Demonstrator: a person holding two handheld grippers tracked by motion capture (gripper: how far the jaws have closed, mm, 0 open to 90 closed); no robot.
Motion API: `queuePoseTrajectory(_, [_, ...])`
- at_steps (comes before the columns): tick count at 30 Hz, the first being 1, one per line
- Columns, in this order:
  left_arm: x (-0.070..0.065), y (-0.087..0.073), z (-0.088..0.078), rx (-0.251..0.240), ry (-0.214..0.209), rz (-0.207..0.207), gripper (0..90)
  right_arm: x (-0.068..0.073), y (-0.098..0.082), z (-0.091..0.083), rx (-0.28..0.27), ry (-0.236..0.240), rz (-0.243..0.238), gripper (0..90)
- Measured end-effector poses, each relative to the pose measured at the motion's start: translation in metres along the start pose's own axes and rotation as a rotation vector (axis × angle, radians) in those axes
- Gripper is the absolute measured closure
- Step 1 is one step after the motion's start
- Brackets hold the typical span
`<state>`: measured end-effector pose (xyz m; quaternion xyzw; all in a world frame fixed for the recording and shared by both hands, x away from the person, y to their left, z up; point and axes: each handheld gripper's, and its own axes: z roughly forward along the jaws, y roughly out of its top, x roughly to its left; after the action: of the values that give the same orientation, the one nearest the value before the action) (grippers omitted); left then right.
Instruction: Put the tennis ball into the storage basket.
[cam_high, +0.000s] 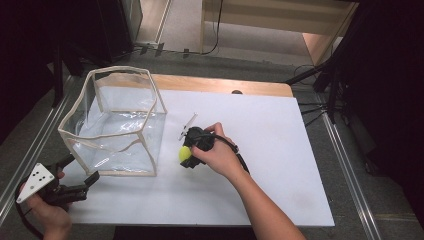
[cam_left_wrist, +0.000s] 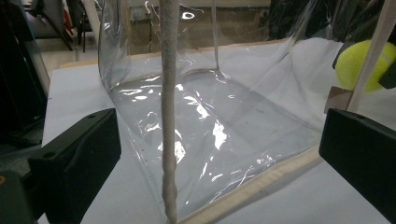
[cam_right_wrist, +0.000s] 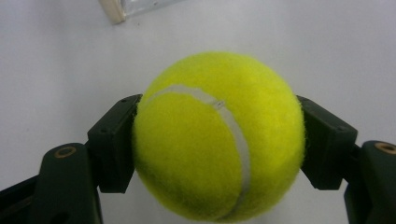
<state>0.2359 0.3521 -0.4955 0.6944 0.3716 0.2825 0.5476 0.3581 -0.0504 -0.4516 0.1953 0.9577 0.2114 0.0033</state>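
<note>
A yellow tennis ball (cam_right_wrist: 218, 137) sits squeezed between both black jaws of my right gripper (cam_right_wrist: 219, 140), just above the white board. From above, that ball (cam_high: 184, 153) and right gripper (cam_high: 187, 154) are right of a clear soft-walled box (cam_high: 115, 120) with cream trim. My left gripper (cam_high: 82, 172) rests at the board's front left corner, jaws wide apart, aimed at the box's near corner. Along its jaws I see the box's cream corner seam (cam_left_wrist: 168, 107) standing between them without touching, and the ball (cam_left_wrist: 362, 64) beyond the clear wall.
The white board (cam_high: 280, 165) lies on a wooden table (cam_high: 225, 84). A small thin silvery item (cam_high: 188, 125) lies on the board just behind the right hand. Metal rails (cam_high: 345, 165) run along both sides, with cables and dark stands behind.
</note>
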Motion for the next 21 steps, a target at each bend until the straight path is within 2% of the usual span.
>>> queuePoseTrajectory(9, [0.000, 0.000, 0.000, 0.003, -0.005, -0.001, 0.0, 0.003, 0.015, -0.002, -0.011, 0.009, -0.035, 23.8])
queuePoseTrajectory(14, [0.000, 0.000, 0.000, 0.005, -0.007, -0.001, 0.0, 0.005, 0.021, -0.003, -0.014, 0.011, -0.028, 23.8])
queuePoseTrajectory(15, [0.000, 0.000, 0.000, 0.006, -0.006, -0.002, 0.0, 0.005, 0.024, -0.005, -0.018, 0.026, -0.033, 23.9])
queuePoseTrajectory(21, [0.000, 0.000, 0.000, 0.004, -0.008, -0.003, 0.0, 0.004, 0.031, -0.011, -0.038, 0.044, -0.043, 23.9])
